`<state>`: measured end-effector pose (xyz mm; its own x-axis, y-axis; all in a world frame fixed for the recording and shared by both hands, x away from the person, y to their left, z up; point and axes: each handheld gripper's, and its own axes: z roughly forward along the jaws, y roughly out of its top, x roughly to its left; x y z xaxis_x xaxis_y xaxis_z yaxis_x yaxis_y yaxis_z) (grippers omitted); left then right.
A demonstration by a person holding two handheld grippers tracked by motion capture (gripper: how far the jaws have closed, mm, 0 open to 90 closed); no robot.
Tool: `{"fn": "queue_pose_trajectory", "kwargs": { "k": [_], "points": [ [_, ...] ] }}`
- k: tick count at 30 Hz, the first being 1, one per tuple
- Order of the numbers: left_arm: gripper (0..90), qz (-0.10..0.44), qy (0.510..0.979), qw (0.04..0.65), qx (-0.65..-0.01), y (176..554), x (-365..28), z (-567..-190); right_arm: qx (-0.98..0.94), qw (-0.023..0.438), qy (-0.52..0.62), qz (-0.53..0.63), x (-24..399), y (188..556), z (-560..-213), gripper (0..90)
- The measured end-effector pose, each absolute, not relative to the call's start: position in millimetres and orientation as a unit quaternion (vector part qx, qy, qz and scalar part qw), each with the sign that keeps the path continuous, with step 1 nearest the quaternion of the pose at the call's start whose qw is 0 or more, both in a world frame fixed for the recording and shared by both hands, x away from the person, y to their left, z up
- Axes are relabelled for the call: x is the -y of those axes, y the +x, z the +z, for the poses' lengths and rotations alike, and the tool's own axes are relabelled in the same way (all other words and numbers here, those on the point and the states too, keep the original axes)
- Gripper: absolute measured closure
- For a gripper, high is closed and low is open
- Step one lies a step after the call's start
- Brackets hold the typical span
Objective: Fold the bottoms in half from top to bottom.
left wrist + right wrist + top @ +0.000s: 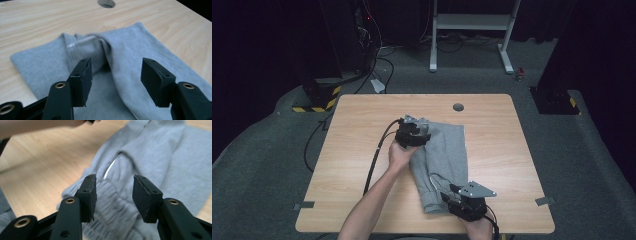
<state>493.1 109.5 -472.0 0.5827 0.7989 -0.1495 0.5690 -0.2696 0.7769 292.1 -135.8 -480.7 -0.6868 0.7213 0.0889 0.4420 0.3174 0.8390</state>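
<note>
The folded grey shorts [443, 160] should be smoothed flat: left gripper [418, 131] at the far edge and right gripper [458, 200] at the near waistband are spread (nothing pinched).

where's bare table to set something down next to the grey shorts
Bare table runs left of the shorts, another strip lies between them and the right edge, plus a band by the hole. It is crowded mid-table around the left gripper and near the front edge at the right gripper.

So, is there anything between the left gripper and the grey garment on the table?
Nothing visible. The left gripper has open fingers directly over the grey garment, with only air between.
</note>
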Motion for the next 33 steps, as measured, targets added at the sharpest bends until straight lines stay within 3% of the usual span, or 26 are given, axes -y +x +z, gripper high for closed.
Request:
{"fn": "queue_pose_trajectory", "kwargs": {
  "k": [6,16,24,33],
  "points": [
    [40.1,0.130,0.791,0.423,-0.423,459,-121,-469,-0.778,0.150,0.384,0.474,150,302,-475,52.3],
    [38.3,0.092,0.809,0.413,-0.407,390,-124,-484,-0.793,0.155,0.412,0.422,168,318,-492,64.7],
    [36.4,0.060,0.817,0.421,-0.388,341,-113,-495,-0.814,0.155,0.418,0.372,172,320,-507,66.0],
    [36.1,0.088,0.821,0.402,-0.394,338,-109,-506,-0.829,0.160,0.407,0.348,157,329,-517,67.2]
  ]
}}
